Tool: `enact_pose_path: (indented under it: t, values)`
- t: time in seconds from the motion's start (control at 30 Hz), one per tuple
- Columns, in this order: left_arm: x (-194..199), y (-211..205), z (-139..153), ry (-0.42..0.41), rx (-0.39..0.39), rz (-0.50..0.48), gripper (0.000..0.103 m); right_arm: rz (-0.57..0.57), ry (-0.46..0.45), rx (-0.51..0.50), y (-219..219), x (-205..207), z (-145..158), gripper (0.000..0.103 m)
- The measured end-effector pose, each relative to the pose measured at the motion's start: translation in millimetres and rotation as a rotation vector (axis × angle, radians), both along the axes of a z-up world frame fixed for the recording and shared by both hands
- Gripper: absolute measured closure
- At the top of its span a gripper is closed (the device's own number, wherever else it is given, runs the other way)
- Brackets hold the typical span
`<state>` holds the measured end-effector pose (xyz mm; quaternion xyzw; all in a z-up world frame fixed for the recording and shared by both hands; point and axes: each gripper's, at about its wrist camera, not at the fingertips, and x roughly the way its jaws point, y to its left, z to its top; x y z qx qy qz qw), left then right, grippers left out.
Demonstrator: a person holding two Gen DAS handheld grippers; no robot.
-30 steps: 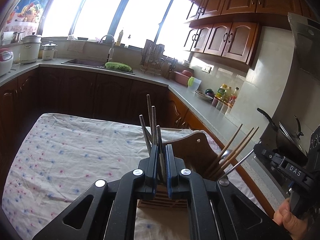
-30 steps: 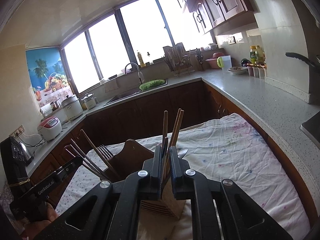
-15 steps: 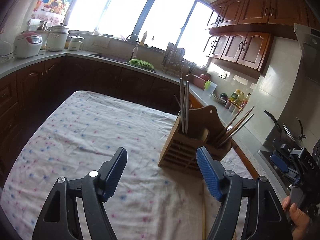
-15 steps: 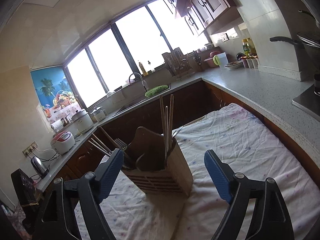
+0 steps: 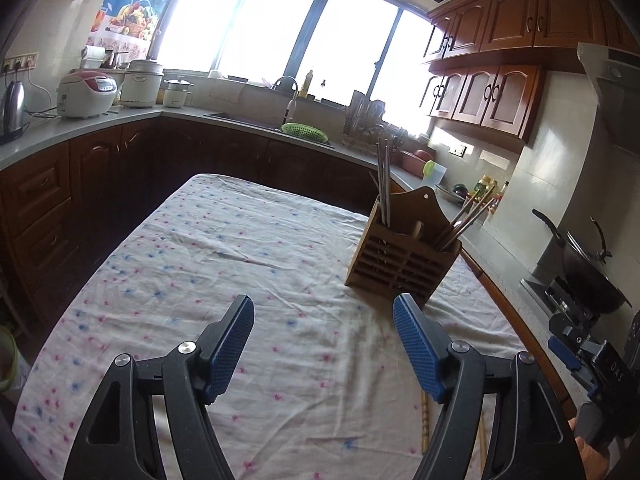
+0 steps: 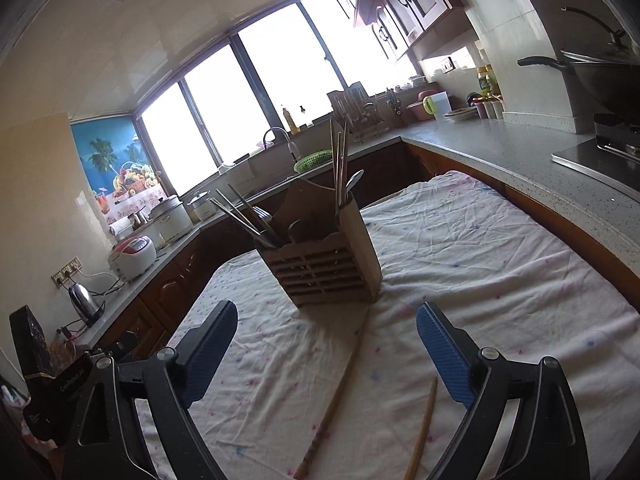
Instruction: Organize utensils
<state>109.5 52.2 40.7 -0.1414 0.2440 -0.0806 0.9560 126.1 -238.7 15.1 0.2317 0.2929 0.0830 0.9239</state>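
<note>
A slatted wooden utensil holder (image 5: 402,264) (image 6: 326,266) stands on the flowered tablecloth (image 5: 224,264) (image 6: 480,248). Metal chopsticks (image 5: 384,180) rise from its one end, wooden chopsticks (image 5: 466,216) (image 6: 338,164) from the other, with a spoon (image 6: 354,182) and a fork (image 6: 260,214) among them. Two loose wooden chopsticks (image 6: 340,392) (image 6: 424,428) lie on the cloth near my right gripper (image 6: 326,354); one (image 5: 424,420) also shows in the left wrist view. My left gripper (image 5: 324,344) is open and empty, drawn back from the holder. My right gripper's jaws are still opening, nothing between them.
Dark wooden cabinets and a grey counter (image 6: 520,152) wrap around the table. On the counter stand rice cookers (image 5: 86,94), a kettle (image 5: 10,106), a sink with a green basket (image 5: 304,131) and a stove with a wok (image 5: 588,272). A hand (image 5: 592,452) holds the other gripper at the right edge.
Both grippers let go of the chopsticks they held in the holder, opened wide and pulled back from it. The holder now looks smaller and farther away in both views.
</note>
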Motion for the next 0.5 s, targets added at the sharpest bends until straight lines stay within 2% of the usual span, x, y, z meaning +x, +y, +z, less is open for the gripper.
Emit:
enact_pose_path:
  t: [0.1, 0.23, 0.33, 0.43, 0.5]
  values:
    - [-21.6, 0.2, 1.8, -0.023, 0.018, -0.006, 0.031, -0.007, -0.025, -0.027, 0.9, -19.8, 4.3, 0.01]
    - [-49.6, -6.1, 4.3, -0.056, 0.051, -0.019, 0.031, -0.042, -0.096, -0.075, -1.0, -46.6, 17.3, 0.0]
    - [-64.9, -6.6, 4.0, -0.093, 0.069, -0.026, 0.02, -0.06, -0.156, -0.125, 0.0, -65.2, 27.2, 0.0]
    - [-83.3, -11.0, 0.7, -0.135, 0.104, -0.009, 0.002, -0.073, -0.212, -0.189, 4.3, -80.4, 33.9, 0.0]
    - [-93.5, -14.2, -3.3, -0.165, 0.125, -0.004, 0.001, -0.08, -0.246, -0.231, 8.2, -90.4, 34.0, 0.0]
